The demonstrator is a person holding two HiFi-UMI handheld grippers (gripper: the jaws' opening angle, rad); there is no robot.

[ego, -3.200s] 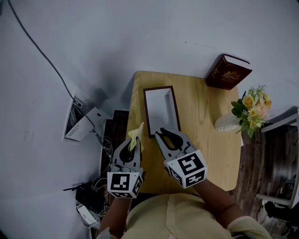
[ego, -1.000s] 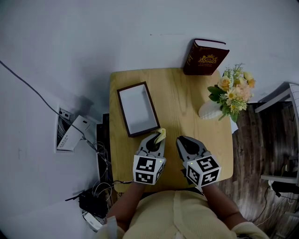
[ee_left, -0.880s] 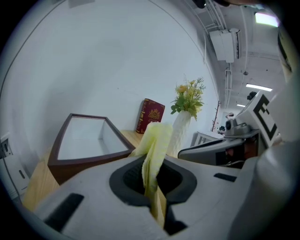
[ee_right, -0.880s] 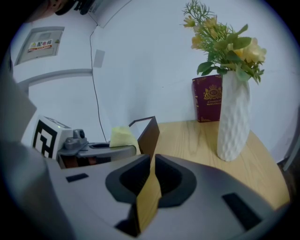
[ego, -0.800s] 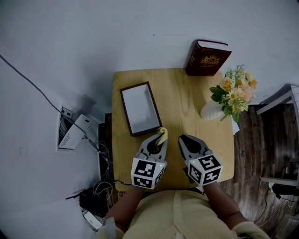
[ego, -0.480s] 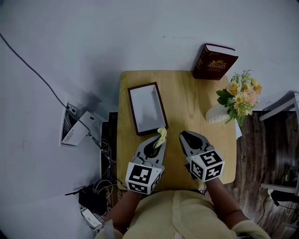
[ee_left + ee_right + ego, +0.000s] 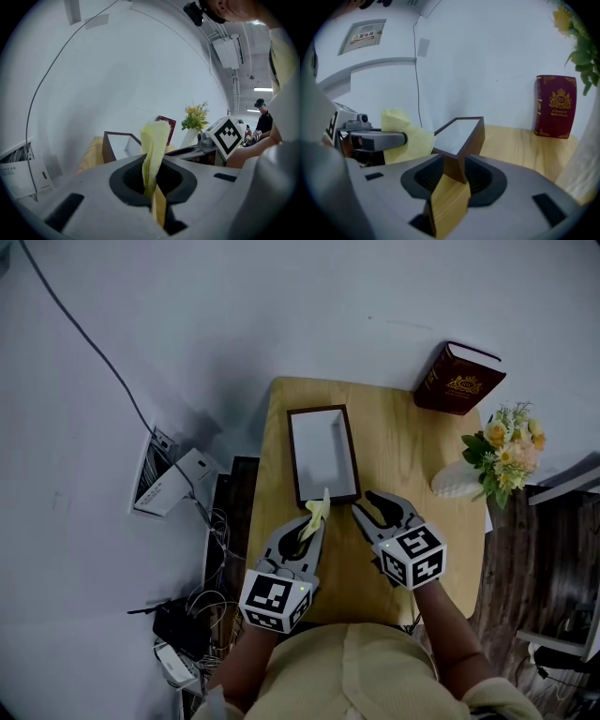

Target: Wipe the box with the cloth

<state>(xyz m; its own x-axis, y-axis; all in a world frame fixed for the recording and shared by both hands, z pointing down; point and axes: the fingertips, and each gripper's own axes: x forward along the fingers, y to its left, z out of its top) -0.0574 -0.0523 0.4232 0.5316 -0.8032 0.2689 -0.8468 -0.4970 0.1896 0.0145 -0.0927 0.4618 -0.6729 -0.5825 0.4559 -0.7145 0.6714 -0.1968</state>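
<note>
The box [image 7: 323, 452] is a dark brown tray with a white inside, lying on the left half of the wooden table [image 7: 412, 474]. My left gripper [image 7: 313, 523] is shut on the yellow cloth [image 7: 317, 510], which sticks up just short of the box's near edge. In the left gripper view the cloth [image 7: 153, 140] stands upright between the jaws. My right gripper [image 7: 372, 509] has just been opening its jaws. It stands open at the box's near right corner. In the right gripper view that corner of the box [image 7: 461, 133] lies between the fingertips, and whether they touch it I cannot tell.
A dark red book [image 7: 459, 381] stands at the table's far right corner. A white vase [image 7: 457, 482] of flowers [image 7: 506, 451] sits at the right edge. Cables and power strips [image 7: 173, 484] lie on the floor to the left.
Both grippers have moved forward to the box's near end. The right gripper's jaws have spread apart. The left one still grips the cloth.
</note>
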